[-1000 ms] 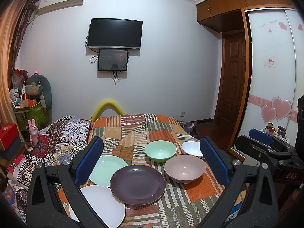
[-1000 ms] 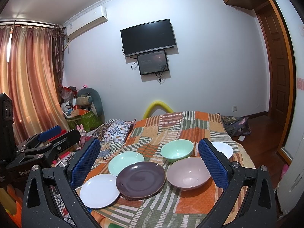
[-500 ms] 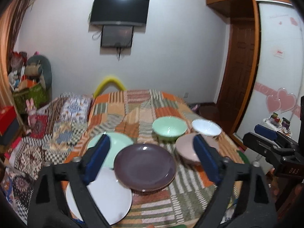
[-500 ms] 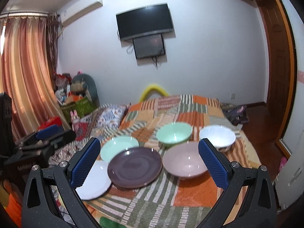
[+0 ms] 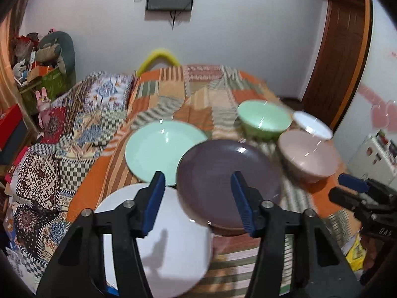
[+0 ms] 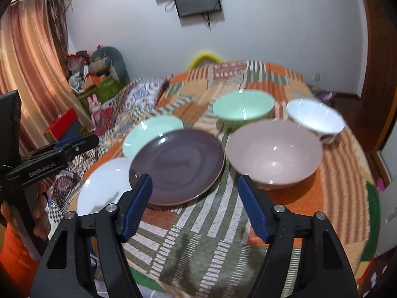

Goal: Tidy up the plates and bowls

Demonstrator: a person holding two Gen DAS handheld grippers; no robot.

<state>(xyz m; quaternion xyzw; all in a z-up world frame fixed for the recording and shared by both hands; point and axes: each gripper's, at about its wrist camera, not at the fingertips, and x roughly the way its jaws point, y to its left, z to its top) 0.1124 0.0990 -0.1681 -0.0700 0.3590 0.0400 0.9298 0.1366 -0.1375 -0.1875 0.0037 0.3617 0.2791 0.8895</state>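
Bed, patchwork cover (image 6: 347, 164), carrying six pieces, none stacked.

Plates, three: purple plate (image 6: 177, 165) at centre; mint plate (image 6: 151, 130) at its 10 o'clock; white plate (image 6: 104, 186) at its 8 o'clock.

Bowls, three: pink bowl (image 6: 274, 151) at the purple plate's 3 o'clock; green bowl (image 6: 243, 108) at 1 o'clock; white bowl (image 6: 315, 118) furthest right.

Left gripper (image 5: 198, 198): has dropped toward the white and purple plates; jaws closing from wide, nothing between them.

Right gripper (image 6: 194, 198): likewise lowered, closing, empty.

Reading: approach under way; sorting not begun.
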